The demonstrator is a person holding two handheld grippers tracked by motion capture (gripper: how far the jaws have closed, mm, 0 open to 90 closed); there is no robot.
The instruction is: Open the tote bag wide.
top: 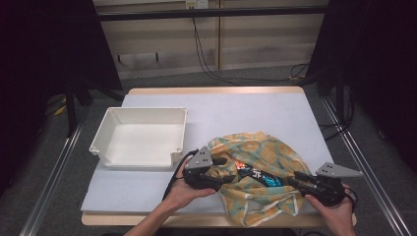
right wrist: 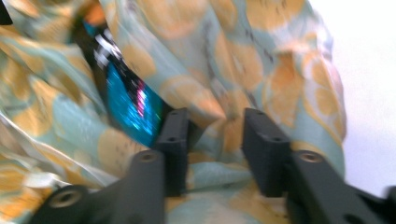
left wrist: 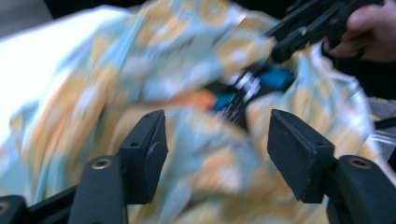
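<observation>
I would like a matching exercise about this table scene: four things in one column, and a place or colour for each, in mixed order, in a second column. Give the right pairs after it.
Things:
1. white tray
2. patterned cloth
3. dark packet
4. left tongs

Places or colours:
A. lies in the folds of the cloth, with blue and orange print
B. at the cloth's left edge, in the person's hand
C. on the left part of the table, nothing inside
D. pale green with orange rounds, bunched at the near edge

Pairs: 1-C, 2-D, 3-A, 4-B
</observation>
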